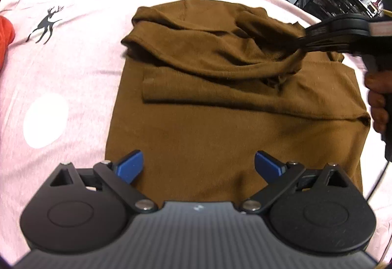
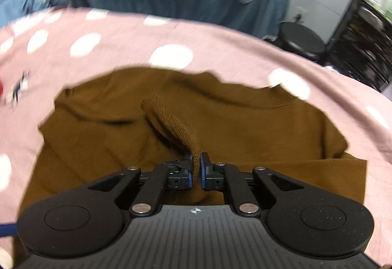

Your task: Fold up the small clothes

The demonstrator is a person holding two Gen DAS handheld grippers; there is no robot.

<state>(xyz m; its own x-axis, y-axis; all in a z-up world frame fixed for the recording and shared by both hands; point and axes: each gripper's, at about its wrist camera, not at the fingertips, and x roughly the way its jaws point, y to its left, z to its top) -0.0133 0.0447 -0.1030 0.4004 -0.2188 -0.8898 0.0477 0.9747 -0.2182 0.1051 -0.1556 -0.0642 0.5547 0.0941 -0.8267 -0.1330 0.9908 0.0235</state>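
Sleeve fold on the brown knit sweater [image 1: 220, 122]
Right gripper [image 2: 196, 168] pinches a ribbed fold; left gripper [image 1: 198, 166] gapes empty; next, lay that fold across the body

Wide band of pink cloth [image 1: 73, 73] is being left bare to the left of the brown garment [image 1: 196, 122]; free passage there. Red item [image 1: 6, 31] is lying at the far left edge, well apart. Flat lower half of the garment is being kept clear under the spread blue pads of the left gripper [image 1: 199, 166]. Upper right is being blocked by the right gripper [image 2: 196, 166], clamped on a raised fold, and by the hand [image 1: 377, 102] behind it.
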